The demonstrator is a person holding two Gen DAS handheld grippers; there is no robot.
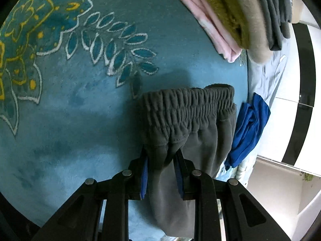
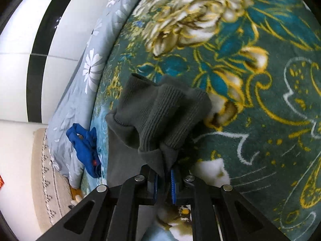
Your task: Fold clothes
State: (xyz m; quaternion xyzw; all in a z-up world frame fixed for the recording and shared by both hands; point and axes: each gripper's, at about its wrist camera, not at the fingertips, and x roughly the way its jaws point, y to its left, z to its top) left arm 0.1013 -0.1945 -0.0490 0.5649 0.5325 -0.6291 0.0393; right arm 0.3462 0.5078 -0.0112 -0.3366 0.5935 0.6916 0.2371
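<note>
A pair of grey sweatpants is held by both grippers above a teal floral blanket (image 1: 80, 100). My left gripper (image 1: 161, 156) is shut on the sweatpants just below their gathered elastic waistband (image 1: 188, 108); the grey fabric hangs down between the fingers. My right gripper (image 2: 163, 172) is shut on the sweatpants' leg ends, with the ribbed cuffs (image 2: 160, 112) sticking out past the fingertips. The rest of the pants is hidden below the grippers.
A stack of folded clothes (image 1: 230, 14), pink, olive, beige and grey, lies at the blanket's far right. A crumpled blue garment (image 1: 248, 128) lies at the bed's edge, also in the right wrist view (image 2: 86, 148). A grey daisy-print sheet (image 2: 88, 76), white cabinets and a rug border the bed.
</note>
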